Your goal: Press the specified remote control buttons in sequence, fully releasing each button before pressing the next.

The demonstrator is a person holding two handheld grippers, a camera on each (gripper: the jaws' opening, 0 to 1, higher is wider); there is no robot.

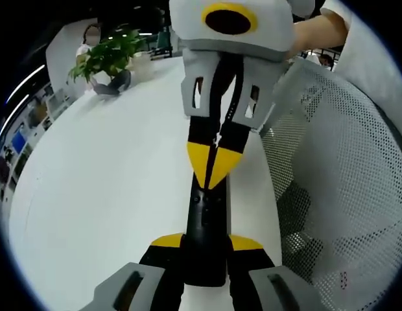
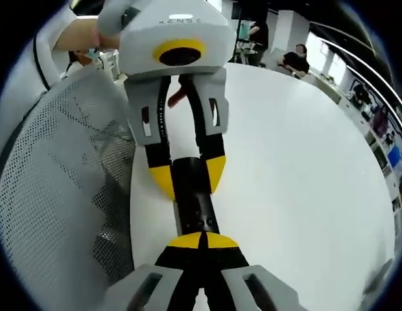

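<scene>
Clamped at six o'clock by the left gripper (image 1: 204, 259), the remote (image 1: 206, 230) lay on the white table (image 1: 110, 194), where the right gripper's (image 2: 201, 241) pressed-together tips risked skidding onto a neighbouring button.

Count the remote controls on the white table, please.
1: the black remote lies on the white table, its near end clamped in the left claw, the right claw shut at its far end.

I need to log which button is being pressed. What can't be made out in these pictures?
- Left gripper view: the button under the right gripper's closed tips on the black remote control is covered by them.
- Right gripper view: button labels are too dark and small; the left gripper covers the remote's far end.
</scene>
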